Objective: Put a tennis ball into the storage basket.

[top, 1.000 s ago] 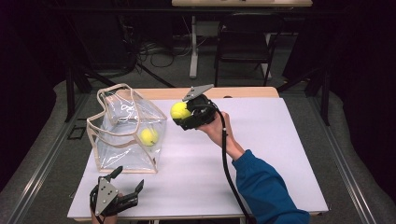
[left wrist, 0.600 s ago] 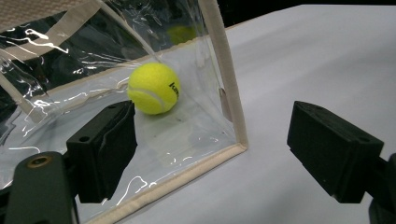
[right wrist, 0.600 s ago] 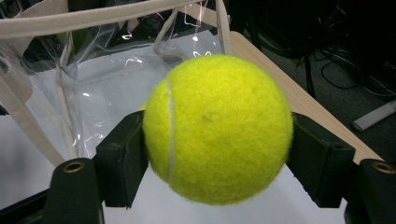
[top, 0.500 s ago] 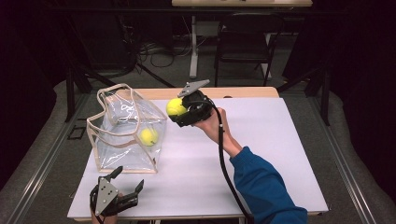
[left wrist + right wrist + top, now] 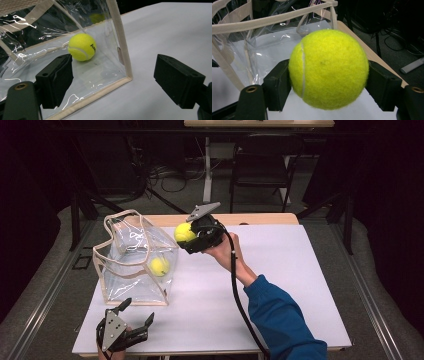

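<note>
My right gripper (image 5: 189, 236) is shut on a yellow tennis ball (image 5: 184, 232) (image 5: 328, 68) and holds it in the air just right of the clear plastic bag's (image 5: 135, 262) upper rim. The bag has beige trim and stands open on the white table. A second tennis ball (image 5: 159, 266) (image 5: 82, 47) lies inside it on the bottom. My left gripper (image 5: 134, 317) (image 5: 113, 82) rests at the table's front left corner, open, its jaws straddling the bag's near corner (image 5: 128, 75) without touching it.
The white table (image 5: 300, 285) has free room right of the bag. A wooden strip (image 5: 260, 219) runs along its far edge. Beyond stand a dark chair (image 5: 260, 170), cables on the floor and another table's legs.
My right gripper has carried the ball a little left, toward the bag's top. The left gripper and the ball in the bag have stayed put.
</note>
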Available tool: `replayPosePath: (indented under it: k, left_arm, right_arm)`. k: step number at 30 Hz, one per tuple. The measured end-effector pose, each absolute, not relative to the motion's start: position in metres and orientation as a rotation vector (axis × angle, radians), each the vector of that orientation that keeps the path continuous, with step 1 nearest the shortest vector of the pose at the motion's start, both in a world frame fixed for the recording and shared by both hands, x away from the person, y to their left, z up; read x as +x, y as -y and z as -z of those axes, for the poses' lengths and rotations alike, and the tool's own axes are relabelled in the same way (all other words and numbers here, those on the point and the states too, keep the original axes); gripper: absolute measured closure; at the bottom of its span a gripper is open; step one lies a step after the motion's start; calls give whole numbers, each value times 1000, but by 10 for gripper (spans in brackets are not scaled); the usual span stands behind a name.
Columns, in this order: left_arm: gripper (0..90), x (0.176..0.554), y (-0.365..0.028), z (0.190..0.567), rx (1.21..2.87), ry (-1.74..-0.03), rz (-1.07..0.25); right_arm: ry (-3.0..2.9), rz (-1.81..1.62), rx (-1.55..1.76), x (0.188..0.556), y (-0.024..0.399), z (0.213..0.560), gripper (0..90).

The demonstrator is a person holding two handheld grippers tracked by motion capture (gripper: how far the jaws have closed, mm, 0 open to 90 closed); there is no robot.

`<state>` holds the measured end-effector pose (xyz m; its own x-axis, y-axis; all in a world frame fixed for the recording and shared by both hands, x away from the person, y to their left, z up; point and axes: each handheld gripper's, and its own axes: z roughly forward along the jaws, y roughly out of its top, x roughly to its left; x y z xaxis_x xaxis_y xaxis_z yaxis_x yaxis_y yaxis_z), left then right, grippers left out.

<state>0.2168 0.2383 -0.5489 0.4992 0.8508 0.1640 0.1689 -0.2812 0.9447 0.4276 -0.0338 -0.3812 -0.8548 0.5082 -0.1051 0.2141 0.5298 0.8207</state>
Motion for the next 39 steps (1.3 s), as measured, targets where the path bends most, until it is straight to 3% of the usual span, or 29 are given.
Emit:
replayPosePath:
  k: [39]
  left_arm:
    - [160,217,-239,548,1752,-860,-858]
  right_arm:
    - [-2427,-1264,566,431,18,359,265]
